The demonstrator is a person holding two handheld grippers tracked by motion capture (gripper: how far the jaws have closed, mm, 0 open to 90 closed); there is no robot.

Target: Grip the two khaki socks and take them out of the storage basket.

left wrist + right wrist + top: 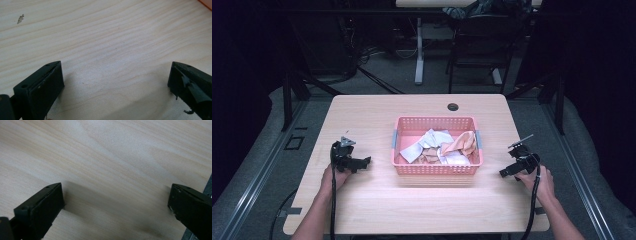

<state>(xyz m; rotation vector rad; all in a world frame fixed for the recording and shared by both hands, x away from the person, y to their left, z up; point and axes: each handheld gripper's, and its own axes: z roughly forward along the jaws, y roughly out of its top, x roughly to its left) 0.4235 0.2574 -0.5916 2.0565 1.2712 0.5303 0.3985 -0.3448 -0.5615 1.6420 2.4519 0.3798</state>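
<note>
I hold two black grippers over the light wooden table (372,200). My left gripper (362,162) has its jaws wide apart with nothing in them, and so does my right gripper (508,172). Between them sits one pink plastic basket (434,169) holding a few crumpled cloths (447,146).

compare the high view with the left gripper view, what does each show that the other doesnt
High view alone: the whole pink basket with crumpled cloths, both hands, the right gripper, and the floor and desks beyond the table.

Left gripper view alone: the wood grain up close, a small dark fleck, and peeling tape on one pad.

Both: the table and the left gripper, jaws open with nothing between them.
</note>
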